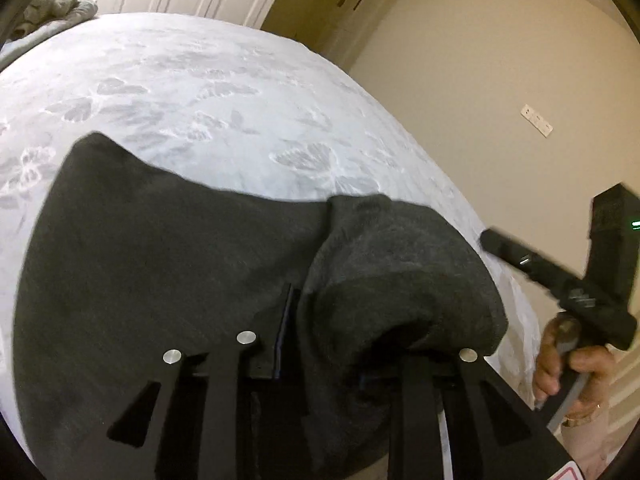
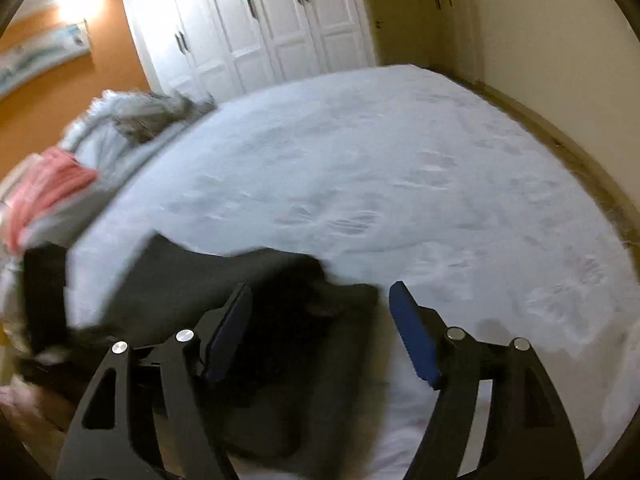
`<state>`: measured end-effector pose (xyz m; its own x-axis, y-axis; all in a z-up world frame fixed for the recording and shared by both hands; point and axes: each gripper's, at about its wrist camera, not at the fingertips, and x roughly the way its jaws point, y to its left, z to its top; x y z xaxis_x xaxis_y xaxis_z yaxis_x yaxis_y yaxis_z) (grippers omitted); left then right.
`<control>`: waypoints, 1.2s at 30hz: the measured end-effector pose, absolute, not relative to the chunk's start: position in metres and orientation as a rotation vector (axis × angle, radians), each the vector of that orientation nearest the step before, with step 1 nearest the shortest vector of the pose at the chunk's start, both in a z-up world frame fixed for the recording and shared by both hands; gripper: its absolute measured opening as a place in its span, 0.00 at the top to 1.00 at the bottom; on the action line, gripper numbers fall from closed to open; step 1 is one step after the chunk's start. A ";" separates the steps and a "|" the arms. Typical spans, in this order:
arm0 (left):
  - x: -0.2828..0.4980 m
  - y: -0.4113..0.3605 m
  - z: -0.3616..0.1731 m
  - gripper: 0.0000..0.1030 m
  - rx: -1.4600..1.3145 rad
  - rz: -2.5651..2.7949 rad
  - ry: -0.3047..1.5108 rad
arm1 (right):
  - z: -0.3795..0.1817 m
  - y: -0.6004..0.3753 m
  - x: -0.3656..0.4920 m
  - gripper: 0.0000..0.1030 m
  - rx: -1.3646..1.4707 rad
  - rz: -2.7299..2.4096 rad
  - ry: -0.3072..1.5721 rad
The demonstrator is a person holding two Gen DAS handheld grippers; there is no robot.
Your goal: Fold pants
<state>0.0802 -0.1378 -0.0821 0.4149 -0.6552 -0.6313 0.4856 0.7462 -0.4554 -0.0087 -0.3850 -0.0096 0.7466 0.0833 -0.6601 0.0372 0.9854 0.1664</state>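
Observation:
Dark grey pants (image 1: 160, 260) lie on the white bed (image 1: 200, 92) at its near edge. In the left wrist view my left gripper (image 1: 320, 320) is shut on a bunched fold of the pants, and the cloth drapes over its fingers and hides the tips. My right gripper (image 1: 520, 258) shows at the right, held in a hand, off the bed's edge. In the right wrist view my right gripper (image 2: 320, 304) is open and empty, its blue pads (image 2: 412, 336) apart above the pants (image 2: 192, 288).
A heap of grey and pink laundry (image 2: 80, 168) lies at the bed's far left. White wardrobe doors (image 2: 260, 20) stand behind the bed. A cream wall (image 1: 500, 80) runs along the bed's right side.

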 end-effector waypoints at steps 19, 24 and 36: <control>0.071 -0.135 -0.071 0.78 -0.216 -0.780 0.849 | -0.071 -0.334 0.030 0.95 0.264 0.305 1.009; 0.067 -0.143 -0.076 0.78 -0.188 -0.808 0.891 | -0.031 -0.367 0.005 0.35 0.302 0.269 0.901; 0.067 -0.140 -0.078 0.78 -0.206 -0.776 0.867 | -0.049 -0.388 0.028 0.88 0.173 0.155 0.891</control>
